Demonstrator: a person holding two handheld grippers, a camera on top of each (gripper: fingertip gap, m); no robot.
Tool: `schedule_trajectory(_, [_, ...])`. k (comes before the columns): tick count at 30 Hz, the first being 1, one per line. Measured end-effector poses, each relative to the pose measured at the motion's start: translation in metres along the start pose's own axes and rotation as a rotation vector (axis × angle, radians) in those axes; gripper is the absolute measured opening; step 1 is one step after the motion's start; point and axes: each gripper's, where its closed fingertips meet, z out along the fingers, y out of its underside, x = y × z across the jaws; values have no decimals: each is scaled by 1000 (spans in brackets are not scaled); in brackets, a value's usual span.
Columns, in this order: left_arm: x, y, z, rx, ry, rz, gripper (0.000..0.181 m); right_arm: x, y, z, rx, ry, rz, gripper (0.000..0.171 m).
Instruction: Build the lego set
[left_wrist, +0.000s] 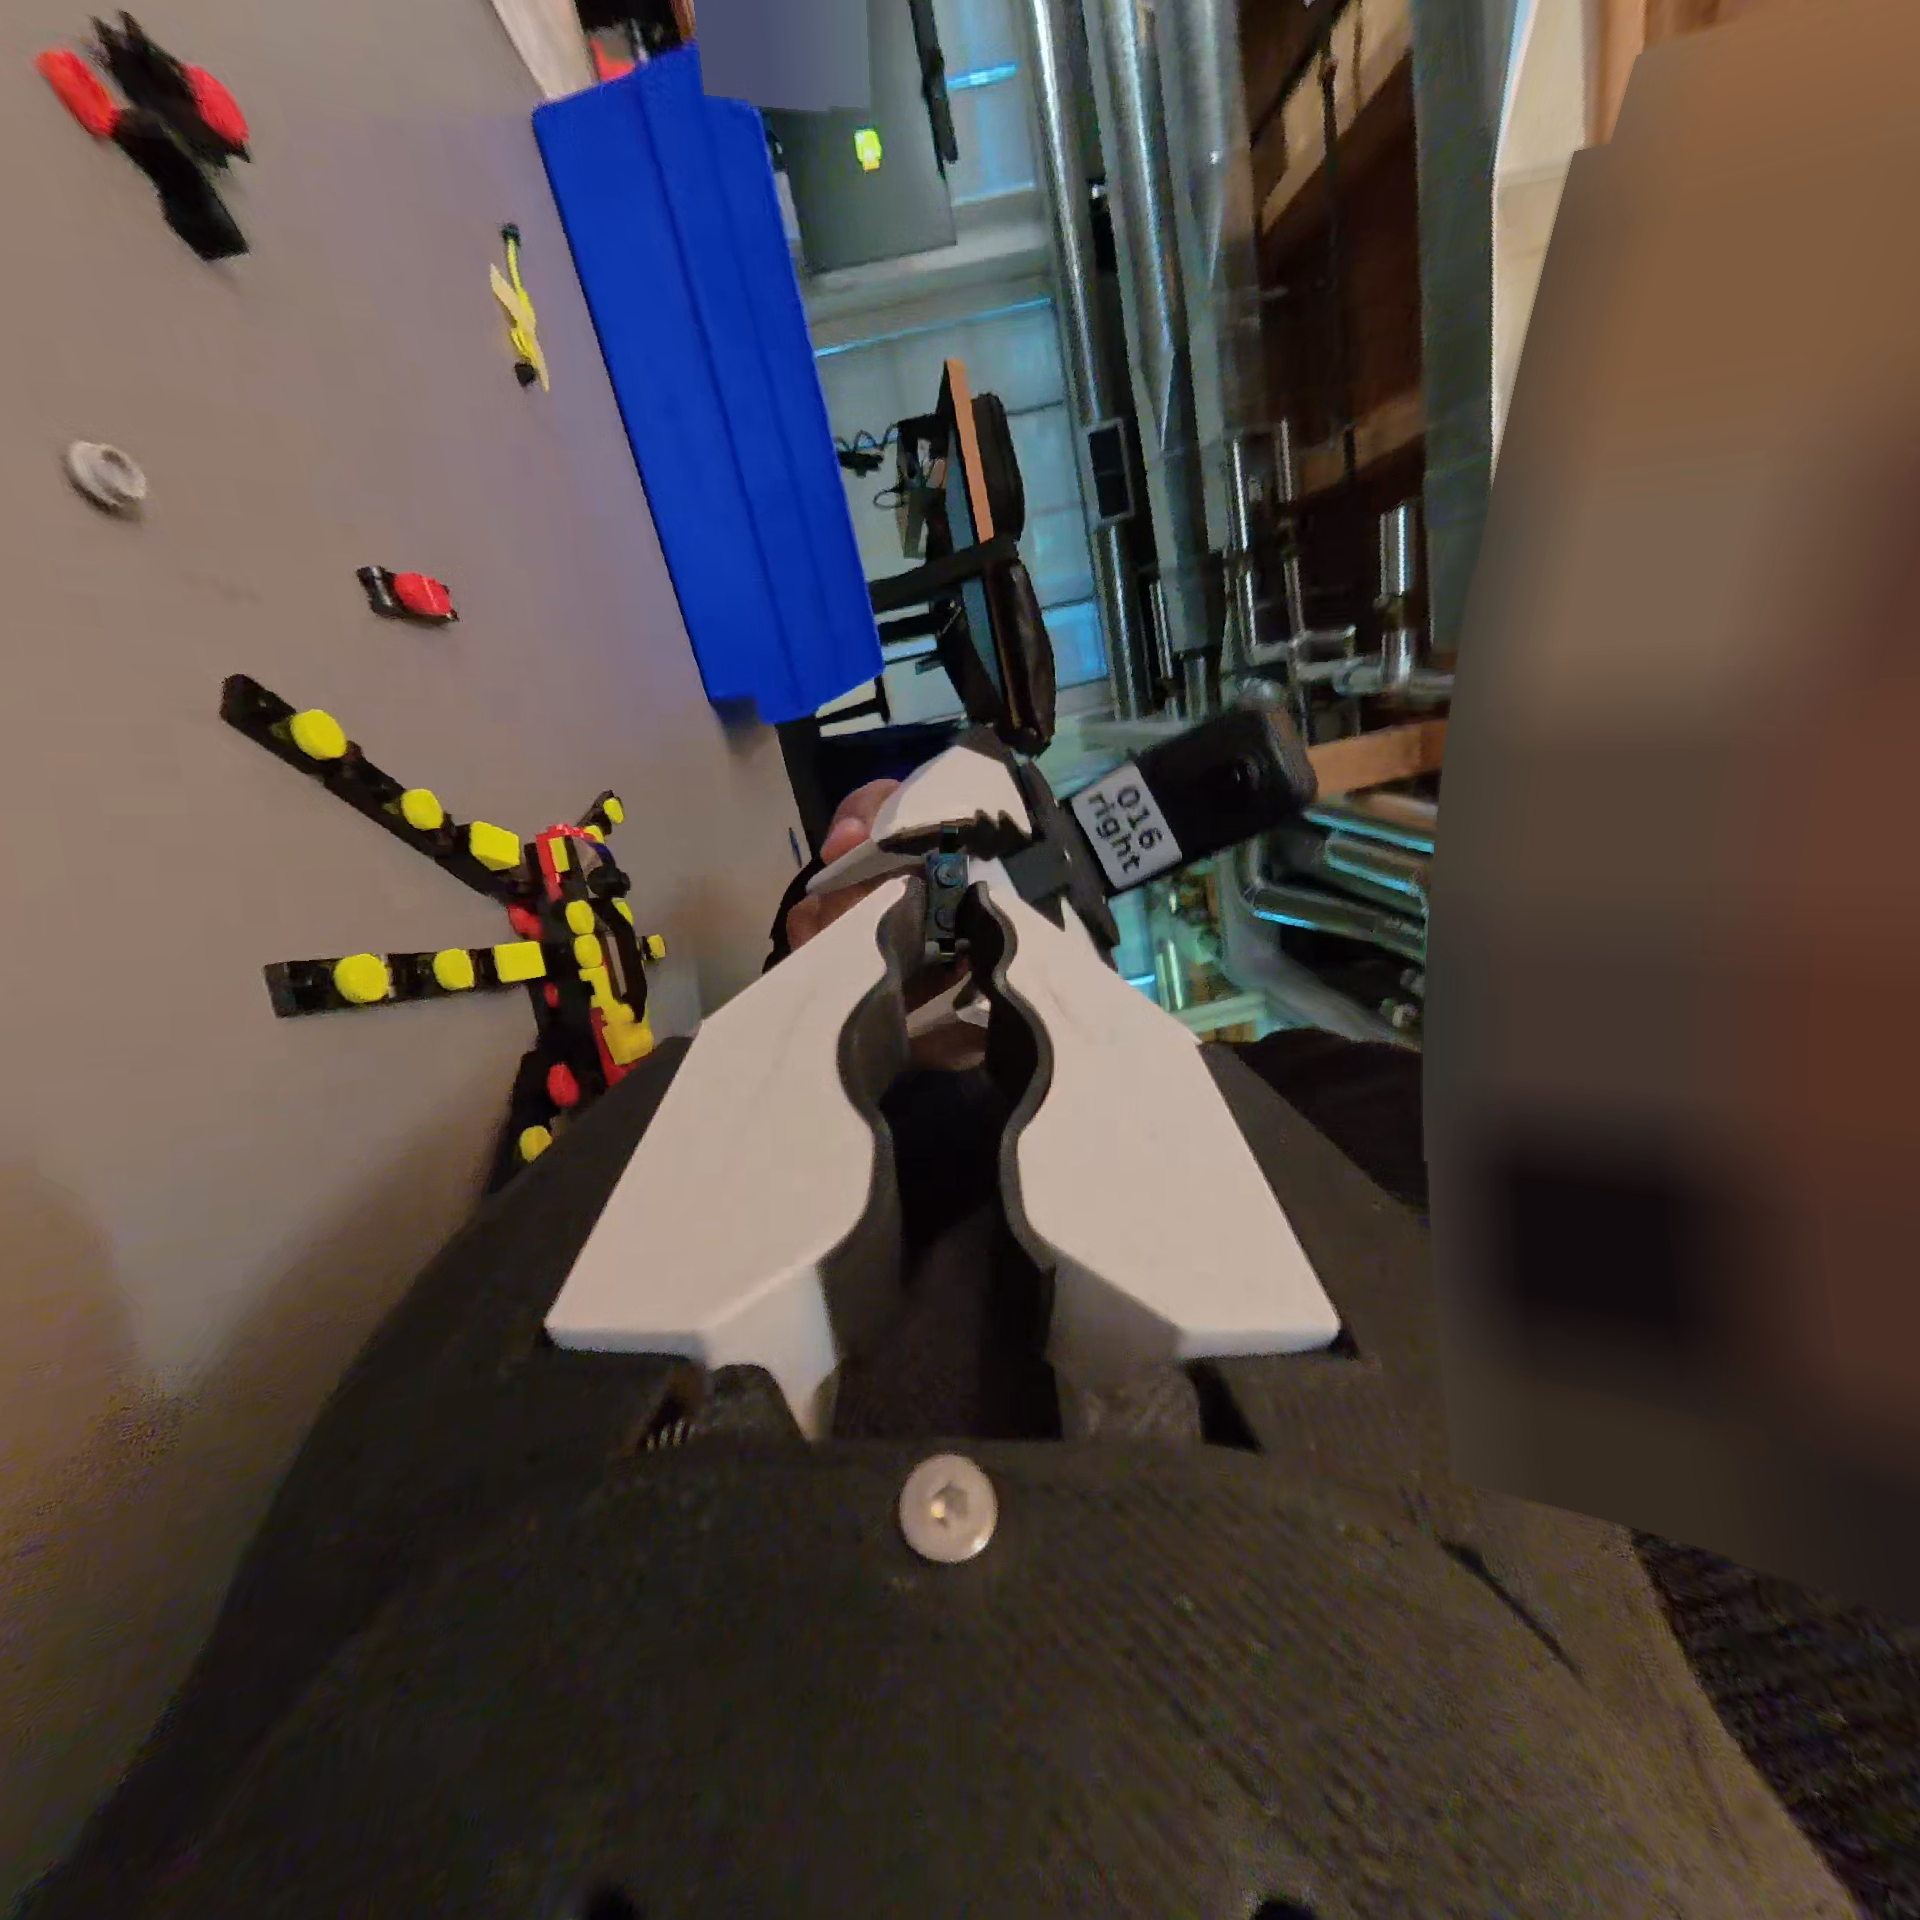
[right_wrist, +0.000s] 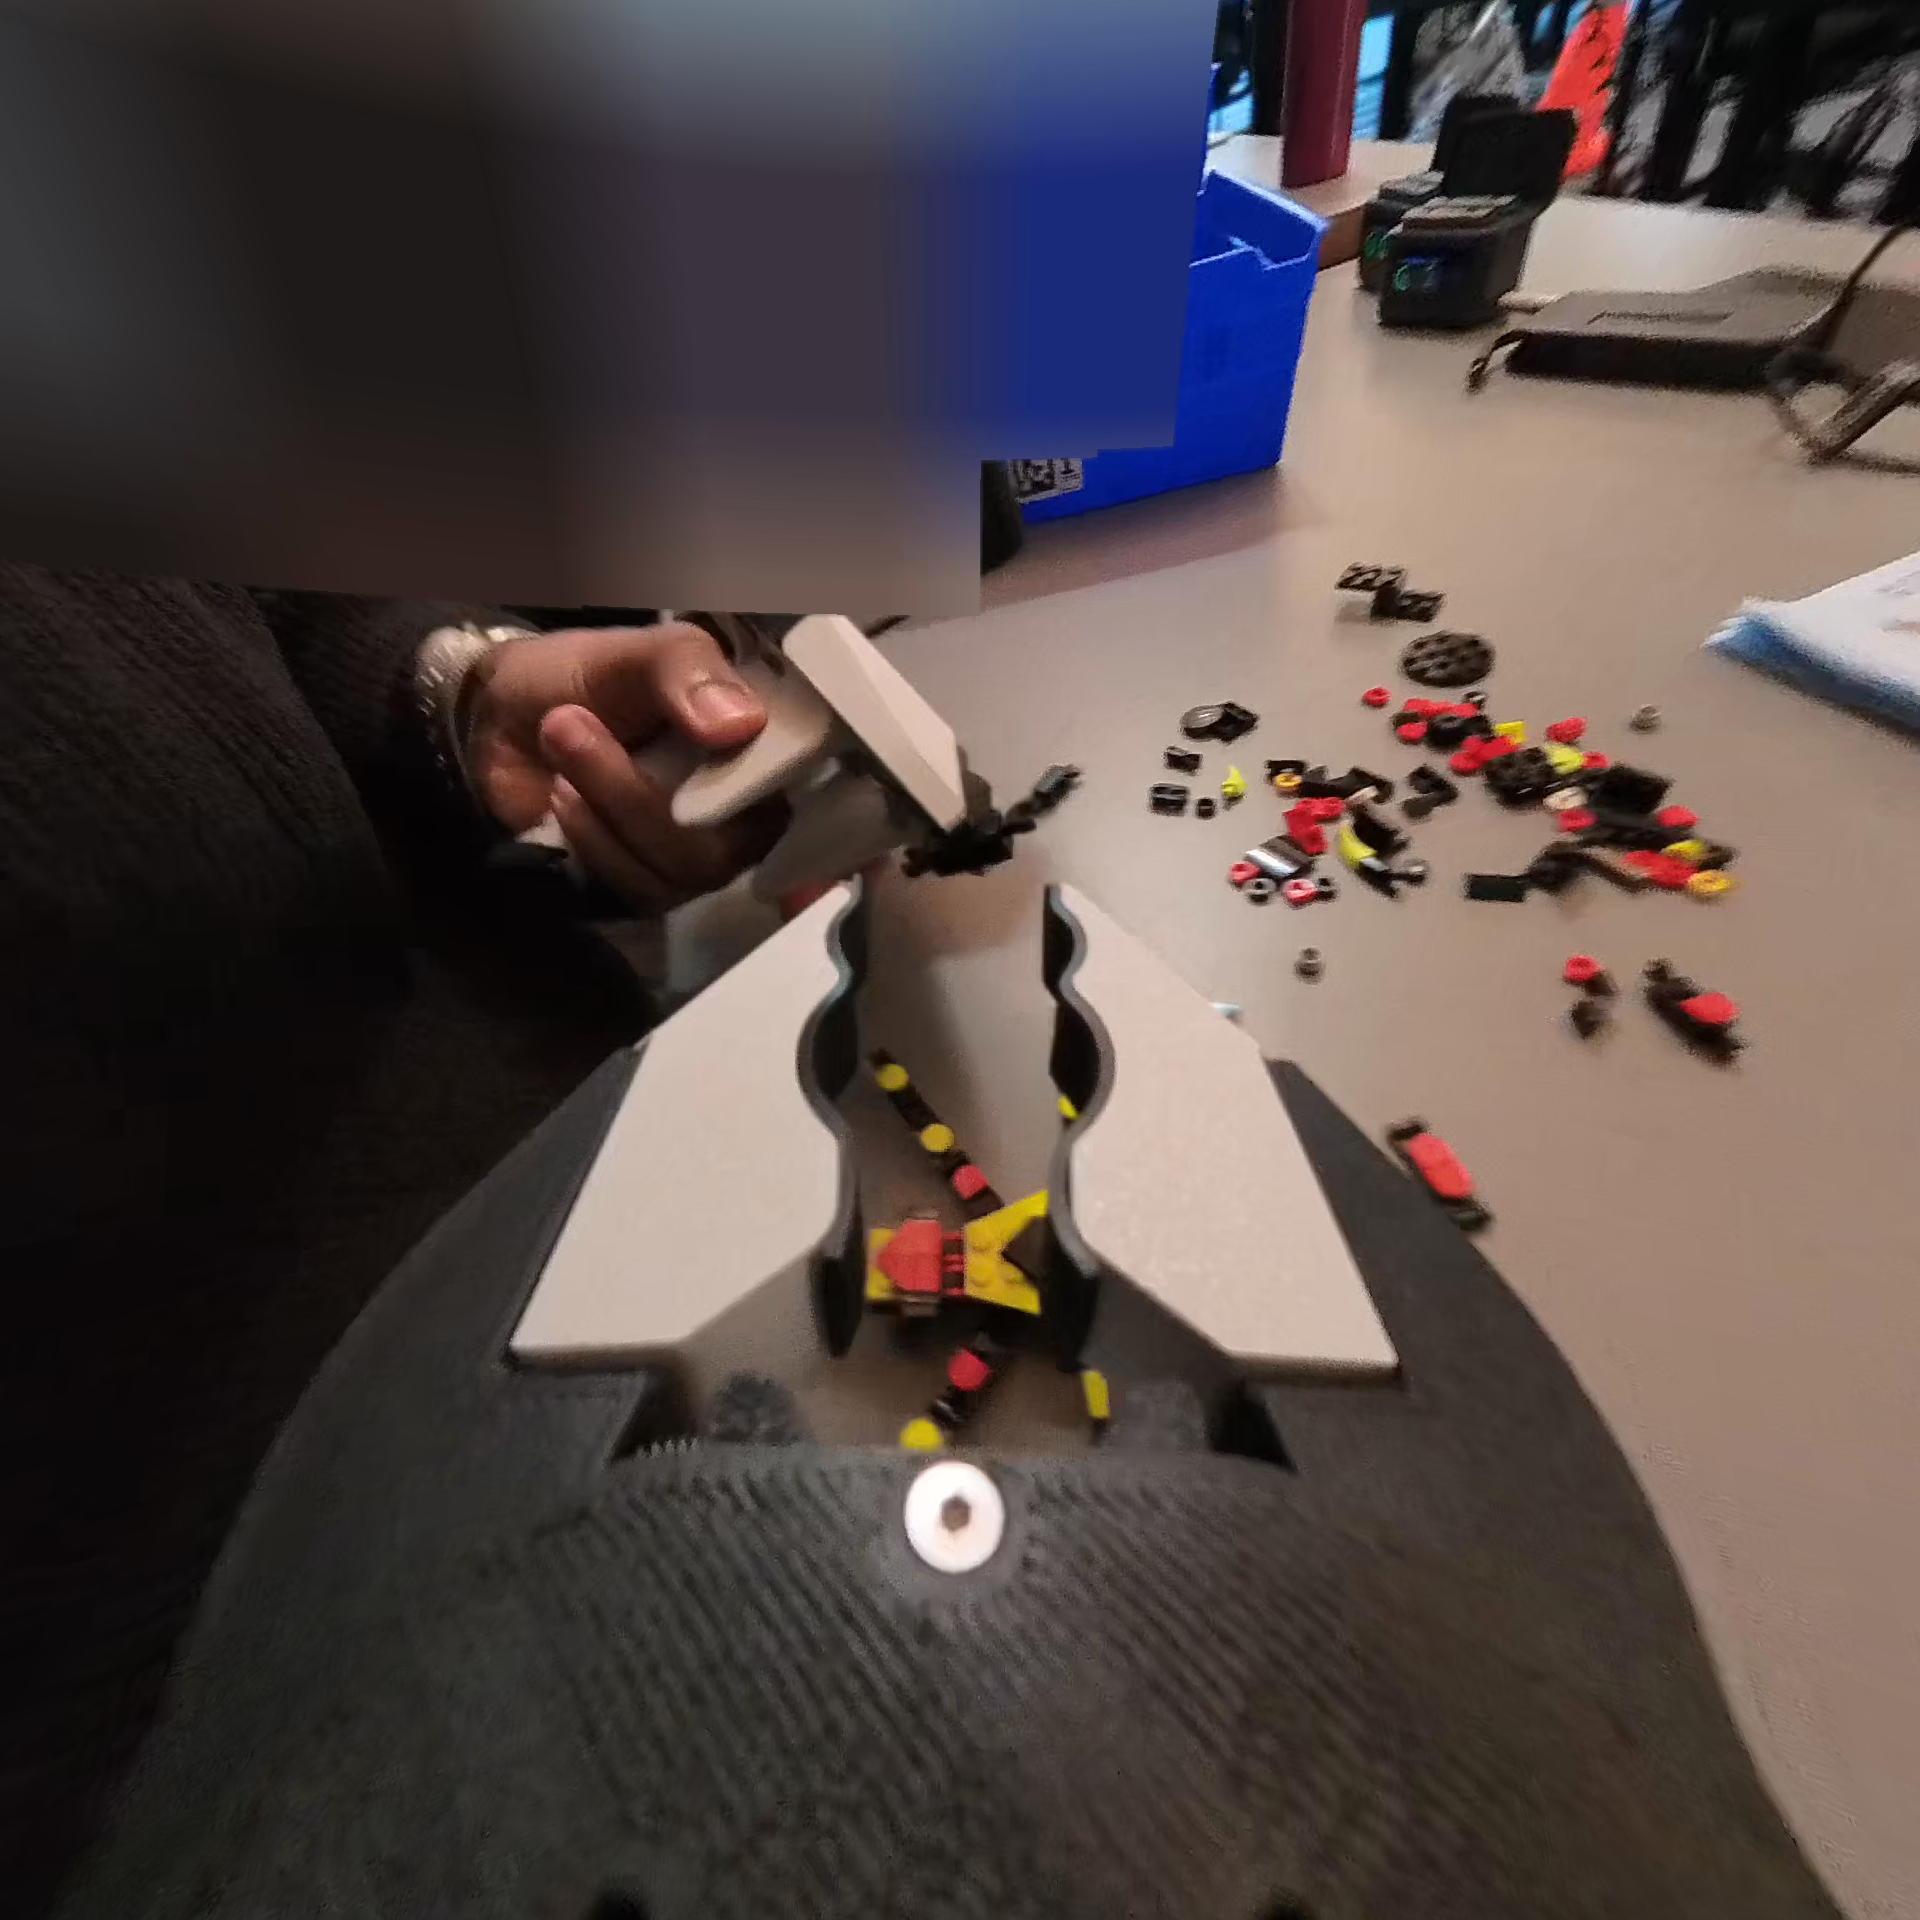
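My left gripper (left_wrist: 948, 912) is shut on a small black lego piece (left_wrist: 945, 883) and holds it up in the air, above the table. In the right wrist view the same gripper (right_wrist: 940, 831) comes in from the left in a hand, with the black piece (right_wrist: 982, 831) sticking out of its tips. My right gripper (right_wrist: 951, 899) is open and empty, and its tips sit just below that piece. A black, yellow and red lego model (left_wrist: 566, 935) with long studded arms lies on the table, and also shows between my right fingers (right_wrist: 935, 1257).
Several loose red, black and yellow pieces (right_wrist: 1507, 800) lie scattered to the right on the grey table (right_wrist: 1558, 1351). A blue bin (right_wrist: 1242, 343) stands at the back. A booklet (right_wrist: 1839, 644) lies at the right edge. Black devices (right_wrist: 1455, 239) stand far back. Less than 4 cm separates the two grippers' tips.
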Motion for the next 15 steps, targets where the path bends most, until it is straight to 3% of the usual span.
schedule_trajectory(1, [1,2,1,-9,1,17,4,-4,-3,0,28,-54,81,32])
schedule_trajectory(5, [4,2,1,-16,10,54,4,2,-12,-9,134,-215,433,22])
schedule_trajectory(9, [8,7,3,-45,3,121,4,3,-13,-11,163,-276,542,8])
schedule_trajectory(15, [10,14,6,-80,-6,183,4,-4,-13,-9,179,-381,680,6])
